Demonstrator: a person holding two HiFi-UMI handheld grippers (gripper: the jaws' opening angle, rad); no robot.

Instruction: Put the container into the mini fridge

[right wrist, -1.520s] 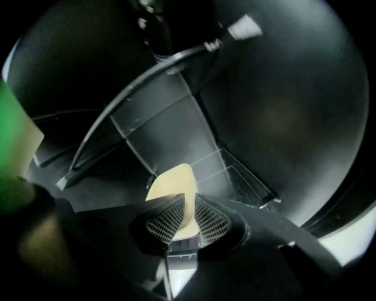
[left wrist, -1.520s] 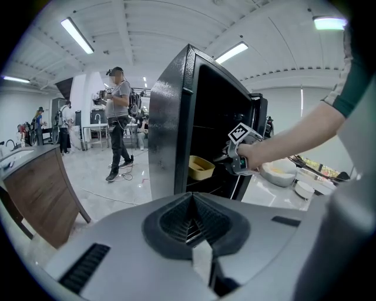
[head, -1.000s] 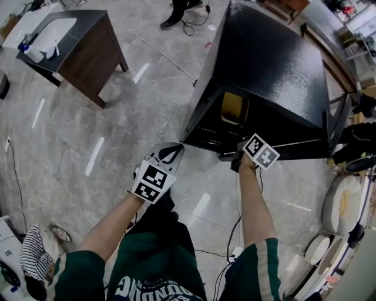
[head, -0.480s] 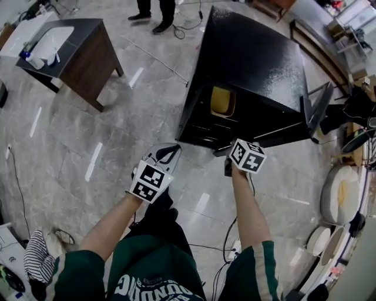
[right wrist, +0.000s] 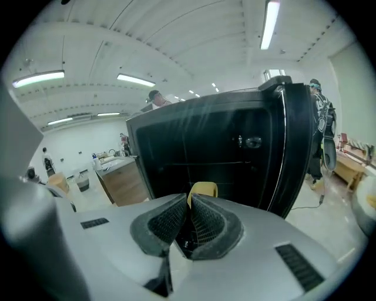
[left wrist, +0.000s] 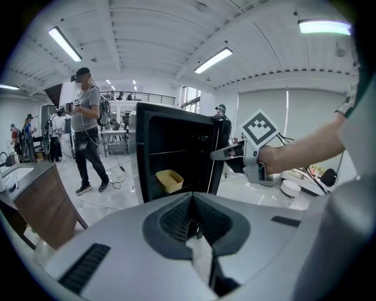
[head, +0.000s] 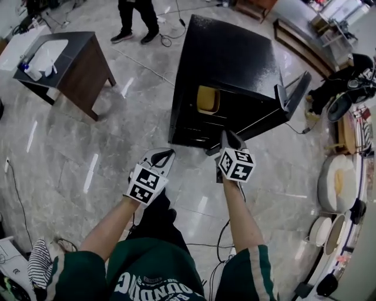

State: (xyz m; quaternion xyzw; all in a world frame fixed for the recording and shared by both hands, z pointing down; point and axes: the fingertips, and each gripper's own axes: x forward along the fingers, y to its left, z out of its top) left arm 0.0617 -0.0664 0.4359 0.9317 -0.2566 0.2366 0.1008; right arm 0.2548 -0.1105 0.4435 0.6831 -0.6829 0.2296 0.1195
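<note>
The black mini fridge [head: 235, 59] stands on the floor with its door [head: 292, 94] swung open to the right. A yellow container [head: 207, 99] sits on a shelf inside it; it also shows in the left gripper view as the same yellow container [left wrist: 169, 179] and just past the right jaws as that container [right wrist: 203, 189]. My left gripper [head: 170, 152] hangs shut and empty in front of the fridge's lower left corner. My right gripper [head: 225, 135] is shut and empty, close to the fridge's bottom front edge. The right gripper [left wrist: 235, 154] is seen beside the open fridge.
A dark-topped wooden table [head: 67, 59] with a white basin stands at the far left. A person [head: 135, 17] stands behind the fridge, with cables on the floor. Round white items [head: 335, 185] lie at the right. Shiny tiled floor lies between me and the fridge.
The right gripper has drawn back a little from the fridge's bottom front edge. The fridge now sits further up and left in the head view. Both grippers stay shut.
</note>
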